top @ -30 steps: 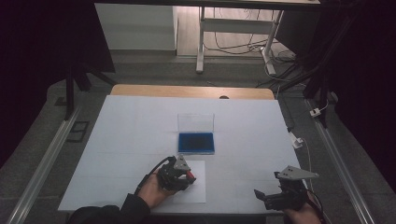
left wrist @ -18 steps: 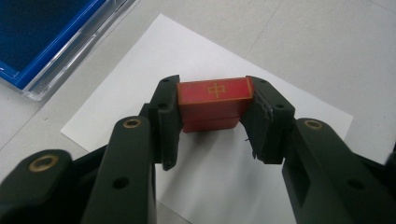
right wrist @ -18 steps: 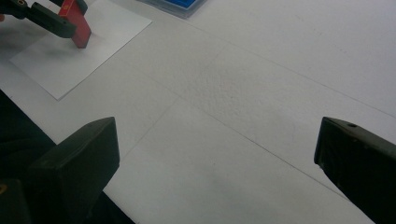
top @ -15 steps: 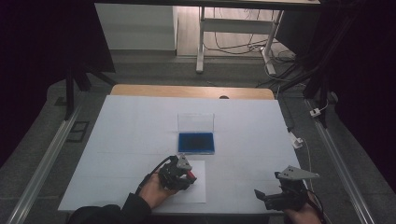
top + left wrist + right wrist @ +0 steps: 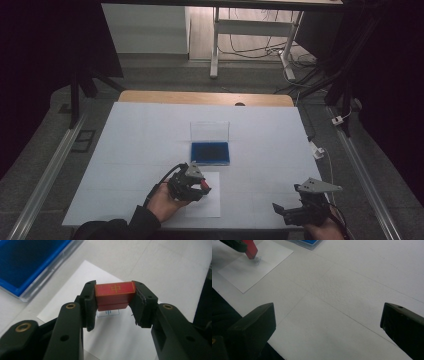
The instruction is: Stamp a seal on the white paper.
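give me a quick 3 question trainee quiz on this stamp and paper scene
1. What does the left gripper hold between its jaws?
2. True or false: the right gripper is shut on the blue ink pad case.
3. What does the blue printed mark lie on? A) the bare table B) the white sheet of paper C) the case's clear lid

Key
1. A red stamp block with a gold character on its top face, clamped by both pads just above the paper.
2. False: its jaws stand wide apart over bare table, with nothing between them.
3. B, just under the stamp.
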Demonstrator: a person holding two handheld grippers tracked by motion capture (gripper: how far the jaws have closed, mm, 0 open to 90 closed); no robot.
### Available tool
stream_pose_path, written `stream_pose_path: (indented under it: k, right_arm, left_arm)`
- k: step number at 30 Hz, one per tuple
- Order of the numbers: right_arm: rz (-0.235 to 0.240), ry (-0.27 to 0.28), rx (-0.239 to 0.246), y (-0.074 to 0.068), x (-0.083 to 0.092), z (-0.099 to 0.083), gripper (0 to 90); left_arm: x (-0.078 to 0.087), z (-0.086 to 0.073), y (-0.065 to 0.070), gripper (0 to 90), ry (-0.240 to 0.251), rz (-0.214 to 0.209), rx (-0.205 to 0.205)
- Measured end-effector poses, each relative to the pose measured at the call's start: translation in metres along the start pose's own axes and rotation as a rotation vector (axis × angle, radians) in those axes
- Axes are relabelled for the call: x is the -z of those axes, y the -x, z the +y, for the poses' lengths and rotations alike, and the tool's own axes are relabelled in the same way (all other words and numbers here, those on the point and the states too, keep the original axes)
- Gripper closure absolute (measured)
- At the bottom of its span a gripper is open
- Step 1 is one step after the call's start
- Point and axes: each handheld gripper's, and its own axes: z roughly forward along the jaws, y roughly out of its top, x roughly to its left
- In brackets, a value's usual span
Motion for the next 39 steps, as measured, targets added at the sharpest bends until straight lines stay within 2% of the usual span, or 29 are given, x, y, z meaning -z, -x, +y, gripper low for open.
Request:
stream_pose_path:
  k: [15, 39]
  right_arm:
    - [0.0, 0.0, 0.003, 0.0, 0.0, -0.001, 0.3]
    - [-0.001, -0.003, -0.002, 0.001, 0.001, -0.001, 0.3]
  left_arm:
    - [0.014, 0.005, -0.009, 58.0, 0.034, -0.002, -0.002]
    - [0.03, 0.013, -0.031, 58.0, 0.092, 0.023, 0.042]
